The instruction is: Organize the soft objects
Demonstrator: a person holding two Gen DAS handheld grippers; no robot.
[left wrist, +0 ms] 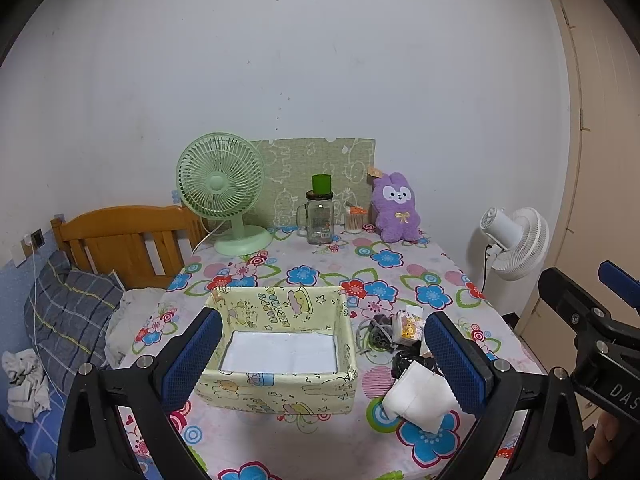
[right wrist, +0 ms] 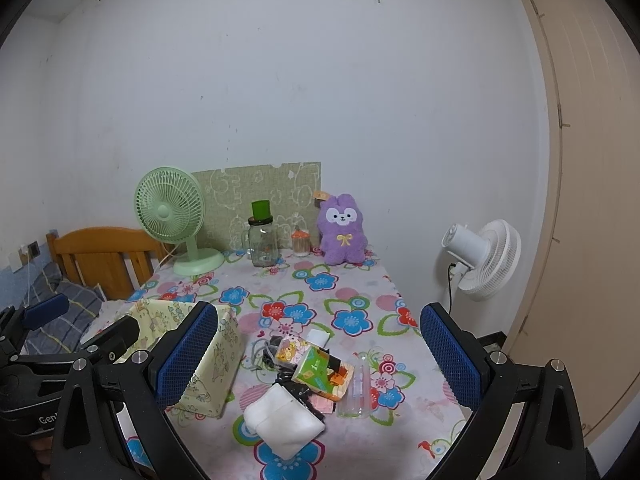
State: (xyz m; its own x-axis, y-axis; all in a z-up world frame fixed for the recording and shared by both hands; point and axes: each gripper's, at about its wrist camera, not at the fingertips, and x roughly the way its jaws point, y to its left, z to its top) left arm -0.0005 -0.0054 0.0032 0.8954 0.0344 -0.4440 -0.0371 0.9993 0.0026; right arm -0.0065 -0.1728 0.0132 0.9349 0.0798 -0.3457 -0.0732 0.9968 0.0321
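- Surface [left wrist: 320, 448]: covered by a floral cloth; carries all task items.
- Fabric storage box [left wrist: 280, 390]: landmark. Interior shows only a white base; no item stowed, so sorting appears not yet begun.
- Purple plush toy [left wrist: 396, 208]: far behind the box, against the wall, upright.
- White soft pouch [right wrist: 282, 420]: just right of the box, at the near end of the clutter.
- Small packets and cords [right wrist: 316, 368]: right of the box, behind the pouch, piled together.
- Left gripper [left wrist: 324, 364]: jaws spread wide, empty, in front of the box.
- Right gripper [right wrist: 320, 360]: jaws spread wide, empty, facing the pile.
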